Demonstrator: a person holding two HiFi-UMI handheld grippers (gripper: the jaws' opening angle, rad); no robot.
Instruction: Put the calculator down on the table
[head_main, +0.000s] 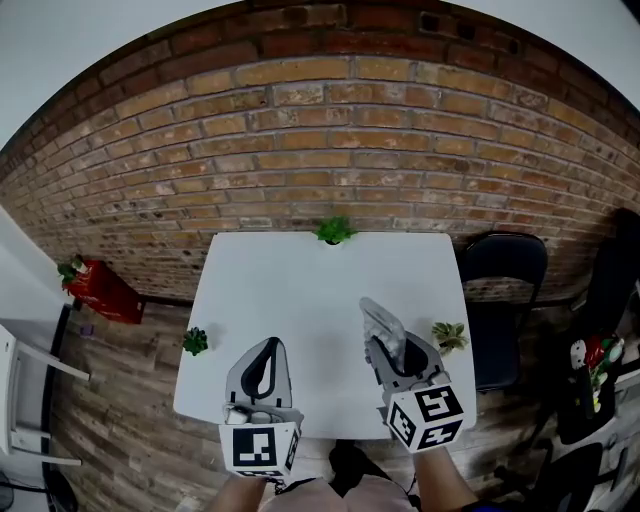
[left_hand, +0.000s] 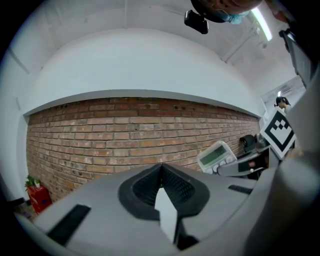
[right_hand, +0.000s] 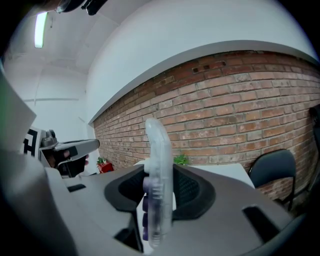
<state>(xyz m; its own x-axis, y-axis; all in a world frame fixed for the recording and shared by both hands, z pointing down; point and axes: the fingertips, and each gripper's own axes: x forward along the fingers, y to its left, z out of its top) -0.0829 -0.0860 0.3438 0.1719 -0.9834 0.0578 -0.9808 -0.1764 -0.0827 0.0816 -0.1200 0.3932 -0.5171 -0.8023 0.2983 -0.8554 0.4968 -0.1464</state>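
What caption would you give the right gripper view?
Right tool clamps a see-through calculator edge-on, white table and brick wall beyond.

In the head view the left gripper (head_main: 268, 350) sits at about 7 o'clock and points toward 12, with its jaws pressed together and nothing between them (its own view shows the tips meeting). The right gripper (head_main: 392, 352) sits at about 5 o'clock and leans toward 11. Its jaws are clamped on the clear-cased calculator (right_hand: 157, 185), which is held on edge and sticks out past the tips. Each marker cube (head_main: 260, 445) rides at the rear, nearest the person. Bare forearms (head_main: 445, 488) enter from 6 o'clock, side by side.
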